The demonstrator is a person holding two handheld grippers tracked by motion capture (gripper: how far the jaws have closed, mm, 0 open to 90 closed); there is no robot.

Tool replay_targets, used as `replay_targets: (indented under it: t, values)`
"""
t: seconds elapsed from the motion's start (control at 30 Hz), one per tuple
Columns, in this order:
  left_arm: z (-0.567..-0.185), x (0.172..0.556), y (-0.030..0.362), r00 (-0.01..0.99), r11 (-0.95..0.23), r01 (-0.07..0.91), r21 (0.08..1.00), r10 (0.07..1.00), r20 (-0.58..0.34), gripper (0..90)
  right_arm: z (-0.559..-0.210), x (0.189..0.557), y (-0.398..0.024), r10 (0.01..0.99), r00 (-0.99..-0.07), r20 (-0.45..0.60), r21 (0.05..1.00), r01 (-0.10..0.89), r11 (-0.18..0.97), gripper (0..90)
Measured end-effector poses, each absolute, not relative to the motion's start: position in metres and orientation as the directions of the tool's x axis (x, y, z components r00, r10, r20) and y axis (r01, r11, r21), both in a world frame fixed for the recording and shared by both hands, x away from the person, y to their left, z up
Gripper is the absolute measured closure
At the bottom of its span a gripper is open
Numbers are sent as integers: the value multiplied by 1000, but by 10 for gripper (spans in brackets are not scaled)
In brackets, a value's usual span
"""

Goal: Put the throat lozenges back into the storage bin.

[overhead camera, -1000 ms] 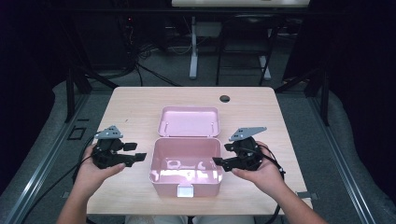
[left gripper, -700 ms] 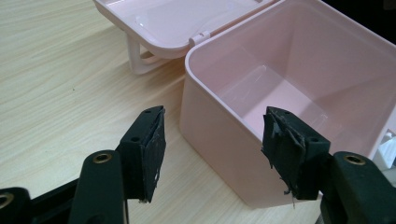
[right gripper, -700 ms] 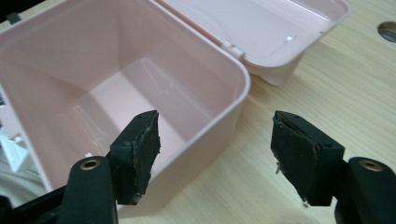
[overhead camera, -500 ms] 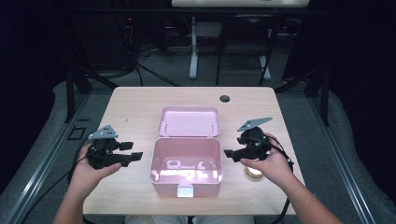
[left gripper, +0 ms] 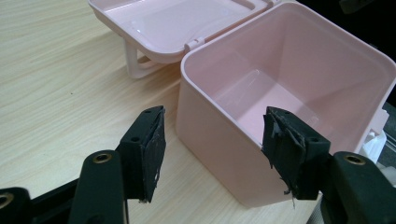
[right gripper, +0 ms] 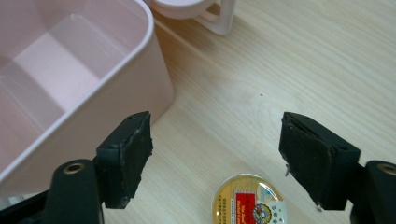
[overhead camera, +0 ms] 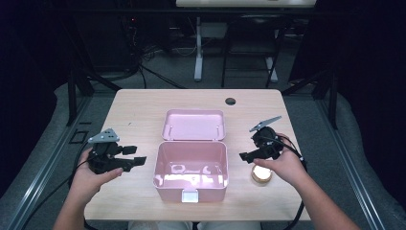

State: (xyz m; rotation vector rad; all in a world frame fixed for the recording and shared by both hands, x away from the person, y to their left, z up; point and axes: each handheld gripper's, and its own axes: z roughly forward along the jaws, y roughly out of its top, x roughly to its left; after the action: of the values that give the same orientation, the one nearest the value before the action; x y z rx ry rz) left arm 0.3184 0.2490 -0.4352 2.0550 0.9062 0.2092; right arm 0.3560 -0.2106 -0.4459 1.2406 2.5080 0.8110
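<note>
Hovering above a small round tin [right gripper: 247,200] on the wooden table [overhead camera: 139,110], right gripper [right gripper: 217,154] with jaws spread wide, having just been opening, nothing pressed between the black pads [right gripper: 133,149]. Tin lying flat just right of the pink box [overhead camera: 190,168], close to its right wall, gold-rimmed with a red and white label facing up, partly tucked under the right hand [overhead camera: 282,165] in the high view. Left gripper [left gripper: 212,154] held low at the box's left side, jaws likewise wide apart, one pad near the box's outer wall, nothing gripped. Left hand [overhead camera: 88,175] resting near the table's left edge. Box open and bare inside, glossy floor catching light, white latch at its front. Hinged lid [overhead camera: 194,124] folded back flat on the table behind the box, inner face up. Farther back, small dark round hole [overhead camera: 230,101] near the table's far edge. Black cables trailing from both grippers toward the near edge. Dark floor and equipment legs beyond the table.
</note>
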Motion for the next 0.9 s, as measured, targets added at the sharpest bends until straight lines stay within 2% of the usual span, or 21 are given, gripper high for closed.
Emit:
replay_targets:
  t: [0.37,0.9]
  values:
    - [-437,320,252,701,-360,542,759,691,-173,395,-454,364,-212,797,-603,17,511,691,511,213]
    - [-440,322,253,678,-393,555,733,724,-125,379,-462,368,-214,810,-586,18,485,713,505,180]
